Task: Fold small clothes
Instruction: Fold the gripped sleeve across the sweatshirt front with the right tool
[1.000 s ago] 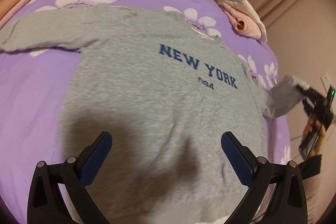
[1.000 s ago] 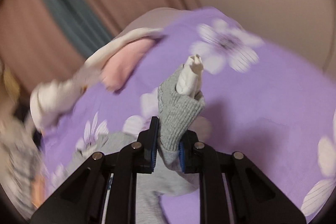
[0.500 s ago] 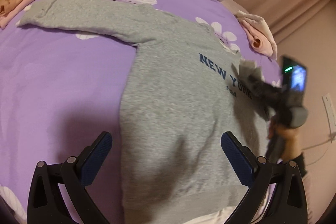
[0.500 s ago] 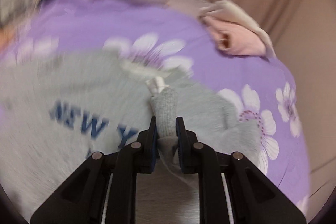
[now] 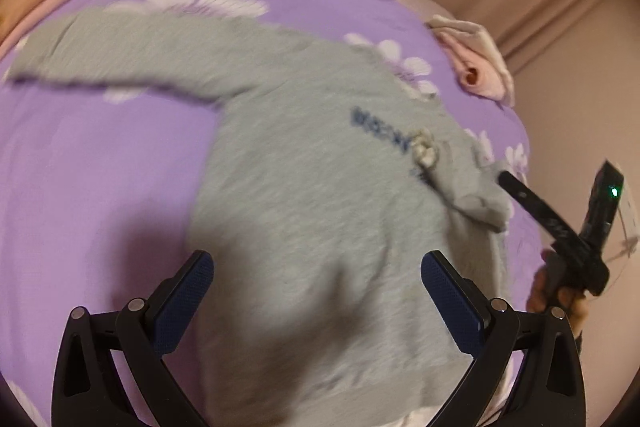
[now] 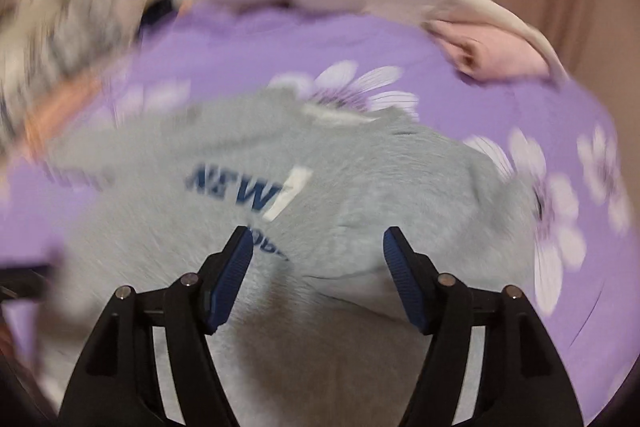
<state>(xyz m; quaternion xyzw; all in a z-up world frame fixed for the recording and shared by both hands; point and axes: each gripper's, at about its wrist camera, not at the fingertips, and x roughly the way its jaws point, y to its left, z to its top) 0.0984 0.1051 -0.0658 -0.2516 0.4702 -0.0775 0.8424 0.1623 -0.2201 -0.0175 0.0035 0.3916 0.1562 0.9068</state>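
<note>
One sleeve (image 5: pixel 476 183) now folded across sweatshirt (image 5: pixel 320 227) | right gripper (image 6: pixel 318 267) opening, released

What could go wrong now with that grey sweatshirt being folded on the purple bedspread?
The folded-in sleeve lies bunched, not flat, over the sweatshirt lettering; as the right hand-held gripper opens its jaws, with nothing pinched between them, the sleeve may slump or unfold. The other sleeve is spread wide across the bedspread, so the fold could end lopsided. The open left hand-held gripper hovers over the hem and might drag it.
</note>
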